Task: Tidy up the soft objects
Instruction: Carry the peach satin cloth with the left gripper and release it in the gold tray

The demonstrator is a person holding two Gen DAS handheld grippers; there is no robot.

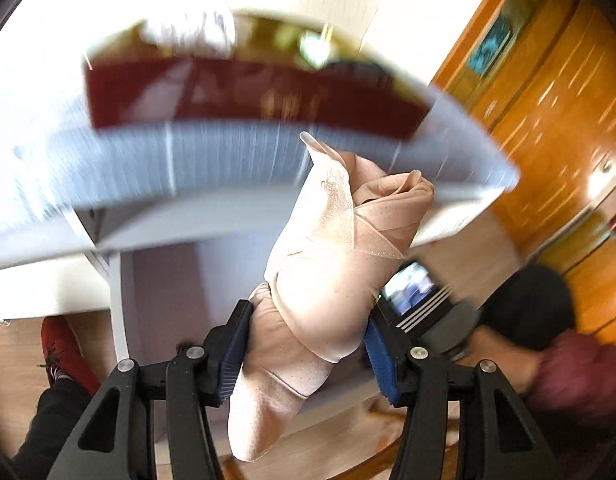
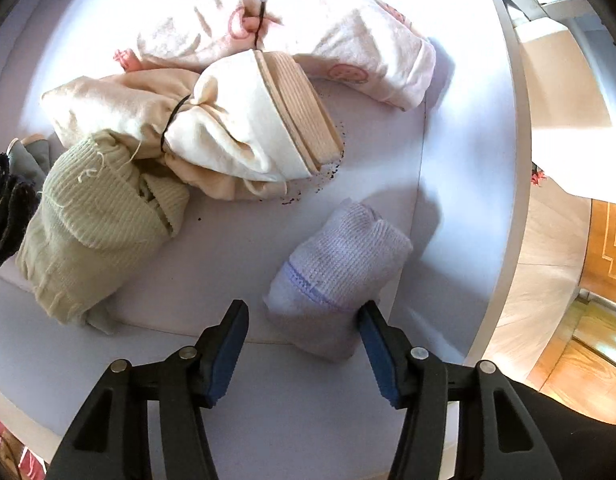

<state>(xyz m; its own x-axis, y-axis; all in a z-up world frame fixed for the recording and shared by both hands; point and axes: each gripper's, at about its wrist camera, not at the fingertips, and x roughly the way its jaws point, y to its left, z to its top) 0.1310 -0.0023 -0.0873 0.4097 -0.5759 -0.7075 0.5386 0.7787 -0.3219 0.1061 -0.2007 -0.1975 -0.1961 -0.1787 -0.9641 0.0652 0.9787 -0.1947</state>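
My left gripper (image 1: pixel 306 344) is shut on a rolled beige cloth bundle (image 1: pixel 328 264) and holds it in the air below the edge of a white table (image 1: pixel 228 168); the view is motion-blurred. My right gripper (image 2: pixel 304 344) is open above a white surface (image 2: pixel 268 400), its jaws on either side of the near end of a folded white knit sock (image 2: pixel 340 264), not closed on it. Beyond lie an olive knit bundle (image 2: pixel 92 232), a cream bundle tied with a black band (image 2: pixel 212 128) and a white-and-pink patterned bundle (image 2: pixel 308 40).
A dark red box (image 1: pixel 248 92) sits on the white table. Dark socks (image 2: pixel 8 216) lie at the left edge of the white surface. A person in a maroon top (image 1: pixel 568 380), a red shoe (image 1: pixel 64 352), wooden doors (image 1: pixel 548 100) and wooden floor (image 2: pixel 588 360) are around.
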